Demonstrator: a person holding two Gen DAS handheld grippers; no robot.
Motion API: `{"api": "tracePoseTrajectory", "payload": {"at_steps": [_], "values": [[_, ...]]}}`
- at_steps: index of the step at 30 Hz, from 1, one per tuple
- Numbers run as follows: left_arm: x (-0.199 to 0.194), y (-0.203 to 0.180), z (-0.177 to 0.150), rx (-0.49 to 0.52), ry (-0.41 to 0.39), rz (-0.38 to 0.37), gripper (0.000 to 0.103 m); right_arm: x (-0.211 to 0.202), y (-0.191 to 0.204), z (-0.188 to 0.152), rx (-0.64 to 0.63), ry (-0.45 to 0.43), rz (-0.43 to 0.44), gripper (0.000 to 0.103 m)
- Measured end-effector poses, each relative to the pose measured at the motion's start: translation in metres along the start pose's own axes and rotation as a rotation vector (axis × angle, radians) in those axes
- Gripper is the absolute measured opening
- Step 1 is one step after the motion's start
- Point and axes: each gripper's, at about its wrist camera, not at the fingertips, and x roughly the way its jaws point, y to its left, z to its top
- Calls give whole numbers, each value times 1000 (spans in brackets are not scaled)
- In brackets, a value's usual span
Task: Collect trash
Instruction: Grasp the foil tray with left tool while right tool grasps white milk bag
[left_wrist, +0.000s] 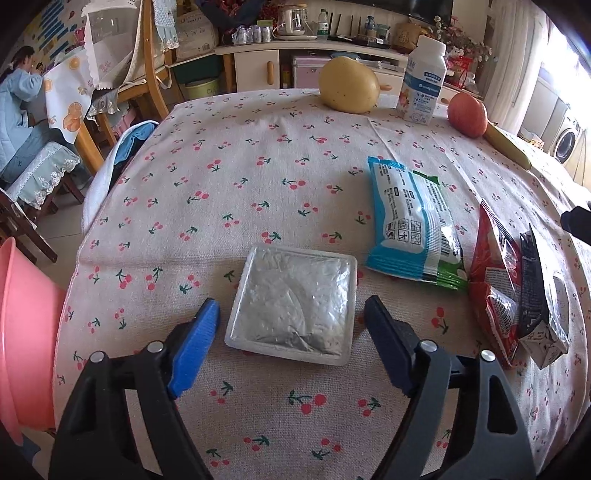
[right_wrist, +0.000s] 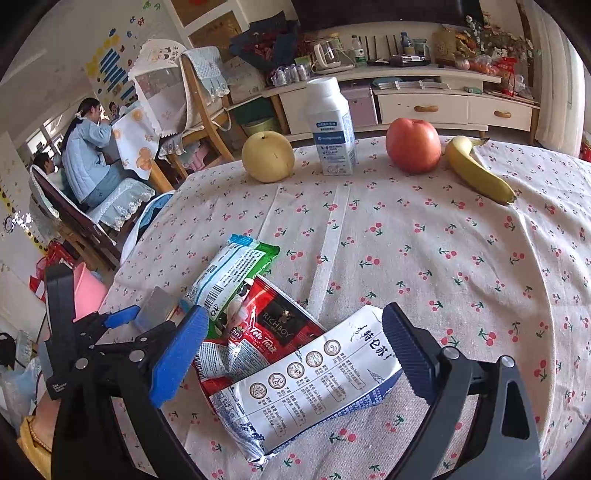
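Table: a cherry-print tablecloth (left_wrist: 258, 177) covers it; every piece of trash lies toward the near edge, the food stands along the far edge.
Left gripper (left_wrist: 291, 314): spread wide, blue pads on either side of the foil tray (left_wrist: 291, 306) without touching it – the tray sits flat between the fingers, near the near-left corner.
Foil tray: square, silver lid up, white rim showing all round, resting on the cloth.
Right gripper (right_wrist: 291, 339): spread, hovering above the flattened milk carton (right_wrist: 314, 384); from this view one cannot tell whether the pads touch it, but they do not pinch it.
Flattened milk carton: white and blue, lying on its side at the near edge, its upper end overlapping the red sachet (right_wrist: 269, 325).
Red sachet: crumpled, partly under the carton and partly over the blue-green wrapper (right_wrist: 236, 273).
Blue-green wrapper: lies flat just beyond the sachet, toward the table's middle – in the left wrist view it is right of the tray, apart from it.
Far edge: pear (right_wrist: 267, 157), upright milk bottle (right_wrist: 332, 129), apple (right_wrist: 413, 146) and banana (right_wrist: 476, 170), in a row left to right; apple and banana nearly touch.
Pink basin (left_wrist: 22, 332): off the table's left edge, beside the left gripper.
Background: a seated person in a light blue jacket (right_wrist: 88, 158) at another table.
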Motion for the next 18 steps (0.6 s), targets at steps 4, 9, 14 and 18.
{"api": "tracePoseTrajectory", "payload": {"at_steps": [4,9,14,18], "values": [[-3,-2,1,5,-2,-24,66,19,6,1,-8,36,15,94],[-6,-3,0,-4,-5,-56,65,33,17,4,-27,44,44,94],[-16,4,2,-39,-33,-86,65,39,30,9,-93,29,15,94],[-27,10,5,-58,-63,-97,65,41,31,14,-99,29,5,94]]}}
